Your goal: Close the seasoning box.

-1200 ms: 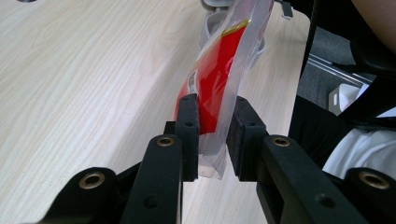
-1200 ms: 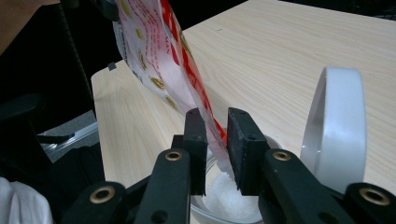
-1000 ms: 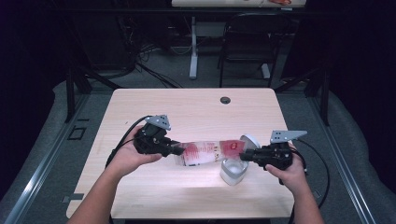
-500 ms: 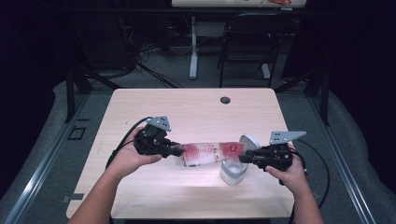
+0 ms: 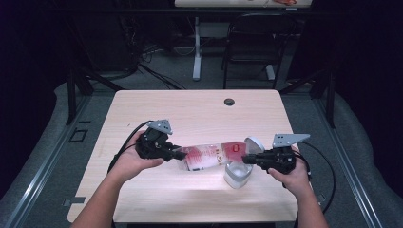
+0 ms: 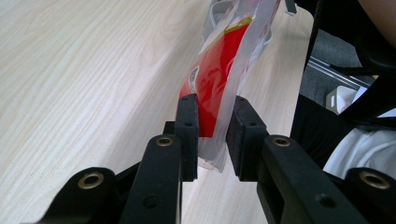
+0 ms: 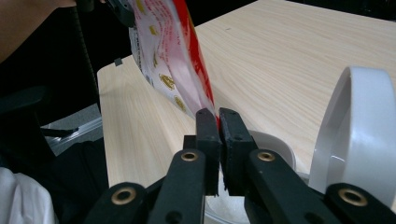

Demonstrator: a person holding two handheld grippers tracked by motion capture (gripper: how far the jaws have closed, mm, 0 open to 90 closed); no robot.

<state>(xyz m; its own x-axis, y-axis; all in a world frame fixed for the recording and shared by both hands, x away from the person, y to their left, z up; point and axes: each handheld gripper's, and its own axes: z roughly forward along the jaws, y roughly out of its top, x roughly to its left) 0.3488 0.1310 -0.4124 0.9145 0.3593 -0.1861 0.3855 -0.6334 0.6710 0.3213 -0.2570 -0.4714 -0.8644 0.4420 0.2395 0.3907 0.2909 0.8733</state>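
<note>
Wood surface (image 5: 142,118): left gripper (image 5: 177,154) and right gripper (image 5: 248,158), jaws just closing, each pinch a pouch (image 5: 211,156) end over the open container (image 5: 236,175); pouring looks pending.

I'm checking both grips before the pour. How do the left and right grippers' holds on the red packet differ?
The left gripper holds the red packet with jaws spread around its thicker end. The right gripper has just closed, jaws nearly together, pinching its thin edge above the white container. Both clamp the packet off the table.

Looks to us like a lab or office recording setup: pale wood-grain tabletop (image 5: 199,109), grey carpet floor (image 5: 157,83), black folding chair (image 5: 249,42), loose black cables (image 5: 142,71).
</note>
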